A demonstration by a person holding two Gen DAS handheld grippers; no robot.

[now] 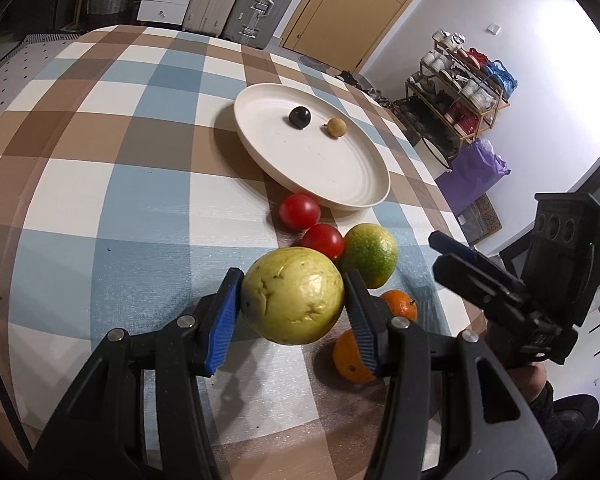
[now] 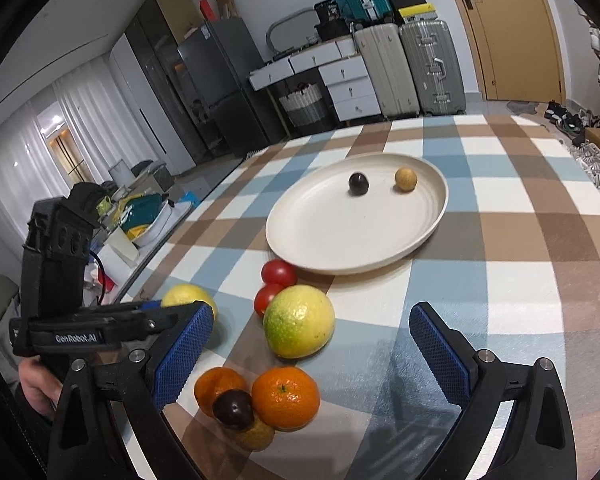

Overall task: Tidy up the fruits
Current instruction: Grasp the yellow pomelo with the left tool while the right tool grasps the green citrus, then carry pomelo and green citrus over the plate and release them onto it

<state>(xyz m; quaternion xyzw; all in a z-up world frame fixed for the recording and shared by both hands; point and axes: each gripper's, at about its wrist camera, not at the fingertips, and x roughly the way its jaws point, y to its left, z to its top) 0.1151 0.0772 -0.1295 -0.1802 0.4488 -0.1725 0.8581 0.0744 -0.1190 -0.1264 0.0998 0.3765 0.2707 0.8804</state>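
Starting at the left of the left wrist view, your left gripper (image 1: pixel 292 300) has its two blue pads closed on the yellow-green guava (image 1: pixel 293 295), which fills the gap between them at lower centre of the frame. Whether it is clear of the checked tablecloth (image 1: pixel 100 208) I cannot tell for sure, though the shadow under it suggests it is lifted.

The main risk is a slip: the guava is round and wide, pinched only at its sides, so a tilt or a quick swing could roll it out of the pads and onto the pile below. Just behind it sit two red tomatoes (image 1: pixel 323 240) and a green-yellow citrus (image 1: pixel 370 255), with oranges (image 1: pixel 400 303) tucked under the right pad; dragging low toward the plate would knock these, and the tomatoes could roll off.

The cream plate (image 1: pixel 340 184) lies ahead, in the upper centre, holding a dark round fruit (image 1: pixel 299 117) and a small tan one (image 1: pixel 336 127). Set the guava down gently or it may bump those two.

Moving right, your right gripper (image 2: pixel 312 344) is spread wide and holds nothing. In its view the citrus (image 2: pixel 299 321) sits between the pads but forward of them, and an orange (image 2: pixel 286 397) with a dark plum (image 2: pixel 233 408) lies nearer the left pad.
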